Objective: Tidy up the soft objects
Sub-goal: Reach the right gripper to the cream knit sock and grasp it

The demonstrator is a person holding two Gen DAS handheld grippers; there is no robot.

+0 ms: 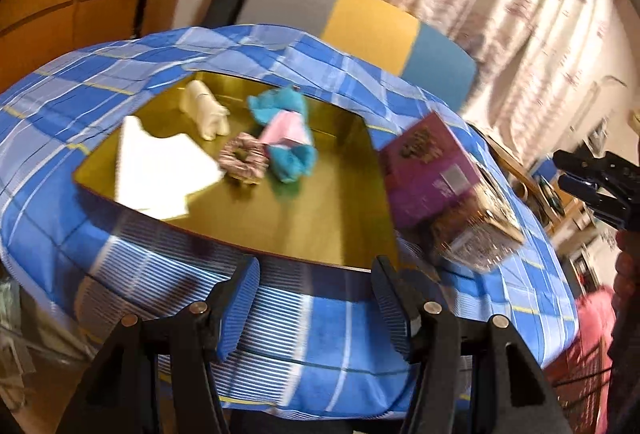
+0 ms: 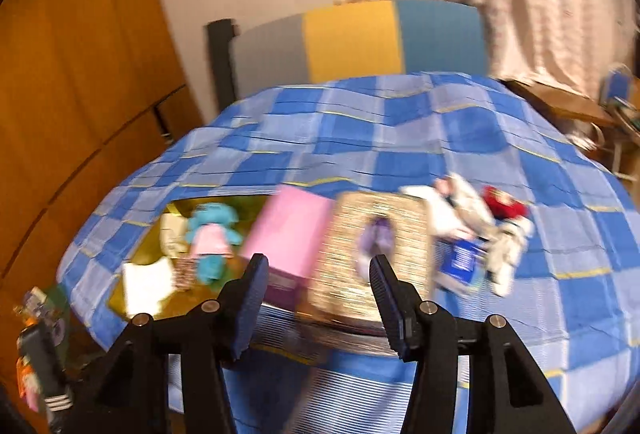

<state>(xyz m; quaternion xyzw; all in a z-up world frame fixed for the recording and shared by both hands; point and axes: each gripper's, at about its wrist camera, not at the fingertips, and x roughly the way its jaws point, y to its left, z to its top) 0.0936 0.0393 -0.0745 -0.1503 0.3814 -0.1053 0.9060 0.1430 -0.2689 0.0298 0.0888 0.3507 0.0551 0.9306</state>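
Meanwhile, on a bed spread with a blue checked sheet (image 2: 460, 138), the sorting of soft things turns on one relation: a loose heap of unsorted items (image 2: 480, 230) — pale fabric pieces, something red, a small blue-and-white packet, all too blurred to name more closely — lies ahead and to the right of the right gripper (image 2: 316, 298), well apart from its fingers, with its long axis running roughly away from the camera. The right gripper is the nearer of the two to that heap; its jaws stand parted with nothing between them, and the pink-and-purple tissue box (image 2: 352, 254) sits on the sheet just beyond the fingertips, not touched by either pad. The gold tray (image 1: 328, 202) lies beyond that box on the opposite side from the heap, and already carries a cream roll (image 1: 204, 110), a folded white cloth (image 1: 160, 170), a patterned scrunchie (image 1: 243, 160) and a blue plush toy with a pink middle (image 1: 286, 136). The left gripper (image 1: 316, 306) hovers at the tray's near rim, its jaws wide and empty, with the tray's contents ahead of it and slightly left. Judging by the layout, the right hand would have to swing rightward past the box to reach the heap.
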